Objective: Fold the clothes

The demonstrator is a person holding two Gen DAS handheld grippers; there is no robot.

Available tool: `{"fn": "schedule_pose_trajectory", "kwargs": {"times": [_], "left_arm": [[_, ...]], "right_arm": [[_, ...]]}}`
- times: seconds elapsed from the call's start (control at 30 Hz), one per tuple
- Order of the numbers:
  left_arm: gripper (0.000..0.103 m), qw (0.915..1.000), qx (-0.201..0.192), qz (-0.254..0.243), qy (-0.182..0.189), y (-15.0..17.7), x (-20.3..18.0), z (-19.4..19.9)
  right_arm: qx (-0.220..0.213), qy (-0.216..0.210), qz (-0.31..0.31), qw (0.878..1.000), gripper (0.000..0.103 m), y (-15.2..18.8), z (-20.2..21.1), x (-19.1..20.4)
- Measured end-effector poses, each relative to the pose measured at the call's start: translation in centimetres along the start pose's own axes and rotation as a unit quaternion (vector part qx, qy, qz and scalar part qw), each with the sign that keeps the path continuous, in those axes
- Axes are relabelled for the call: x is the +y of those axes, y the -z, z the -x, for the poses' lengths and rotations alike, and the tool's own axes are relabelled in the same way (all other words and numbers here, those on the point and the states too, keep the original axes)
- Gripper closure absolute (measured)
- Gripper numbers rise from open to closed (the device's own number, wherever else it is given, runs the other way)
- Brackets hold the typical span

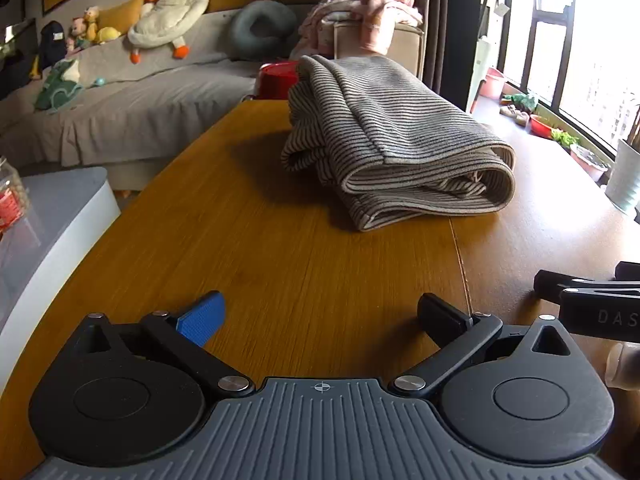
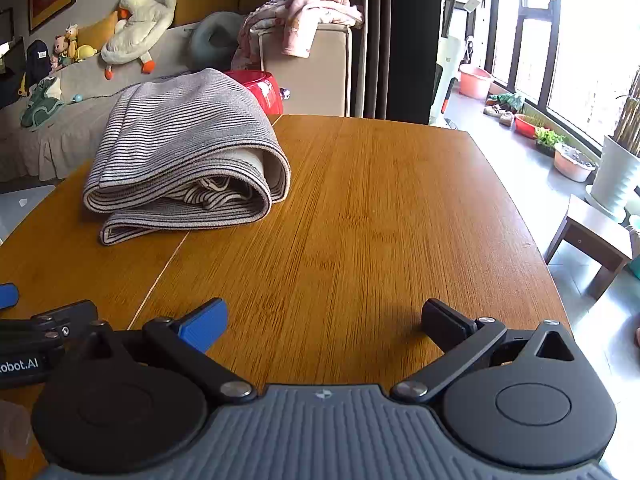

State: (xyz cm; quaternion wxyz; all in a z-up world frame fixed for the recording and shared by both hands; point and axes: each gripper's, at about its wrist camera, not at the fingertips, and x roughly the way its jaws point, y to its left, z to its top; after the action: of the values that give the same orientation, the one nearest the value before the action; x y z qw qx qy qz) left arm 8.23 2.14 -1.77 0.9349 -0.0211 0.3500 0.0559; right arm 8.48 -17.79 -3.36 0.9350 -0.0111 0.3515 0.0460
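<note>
Left wrist view: the left claw (image 1: 320,316) hangs low over the desk (image 1: 280,260), jaws spread wide with nothing between them, 1 blue pad and 1 black. The striped cloth (image 1: 392,140) lies folded in a thick bundle on the desk ahead, well apart from the claw, its rolled edge facing the camera. A red tub (image 1: 276,78) sits just behind it. Part of the right claw (image 1: 588,300) shows at the right edge. A sofa (image 1: 140,92) with a plush duck (image 1: 168,8) stands beyond the desk.

Right wrist view: the right claw (image 2: 324,320) is likewise wide open and empty above bare wood. The cloth (image 2: 180,148) lies ahead to the left. The left claw (image 2: 48,328) shows at the left edge.
</note>
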Motion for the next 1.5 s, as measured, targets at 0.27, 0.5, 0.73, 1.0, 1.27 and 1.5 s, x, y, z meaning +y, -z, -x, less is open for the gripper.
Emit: {"fn": "schedule_pose_trajectory", "kwargs": {"times": [0.27, 0.5, 0.73, 1.0, 1.27, 1.5], "left_arm": [[0.0, 1.0, 0.0, 0.005, -0.007, -0.01, 0.07, -0.02], [0.0, 0.9997, -0.001, 0.016, -0.017, -0.11, 0.4, -0.08], [0.0, 0.9997, 0.0, 0.015, -0.019, -0.04, 0.28, -0.08], [0.0, 0.9997, 0.0, 0.015, -0.019, 0.01, 0.3, 0.03], [0.0, 0.9997, 0.0, 0.015, -0.02, -0.05, 0.35, 0.0], [0.0, 0.9994, 0.0, 0.02, -0.029, -0.09, 0.21, -0.1]], "right_arm": [[0.0, 0.0, 0.0, 1.0, 0.0, -0.08, -0.05, -0.02], [0.0, -0.002, 0.0, 1.0, 0.0, -0.01, -0.02, -0.08], [-0.001, -0.002, 0.001, 1.0, 0.0, -0.02, 0.01, -0.06], [-0.011, 0.004, -0.002, 1.0, 0.0, 0.55, 0.28, -0.07], [-0.011, 0.0, 0.002, 1.0, 0.0, 0.43, 0.23, -0.28], [-0.011, 0.0, 0.002, 1.0, 0.0, 0.43, 0.24, -0.3]]}}
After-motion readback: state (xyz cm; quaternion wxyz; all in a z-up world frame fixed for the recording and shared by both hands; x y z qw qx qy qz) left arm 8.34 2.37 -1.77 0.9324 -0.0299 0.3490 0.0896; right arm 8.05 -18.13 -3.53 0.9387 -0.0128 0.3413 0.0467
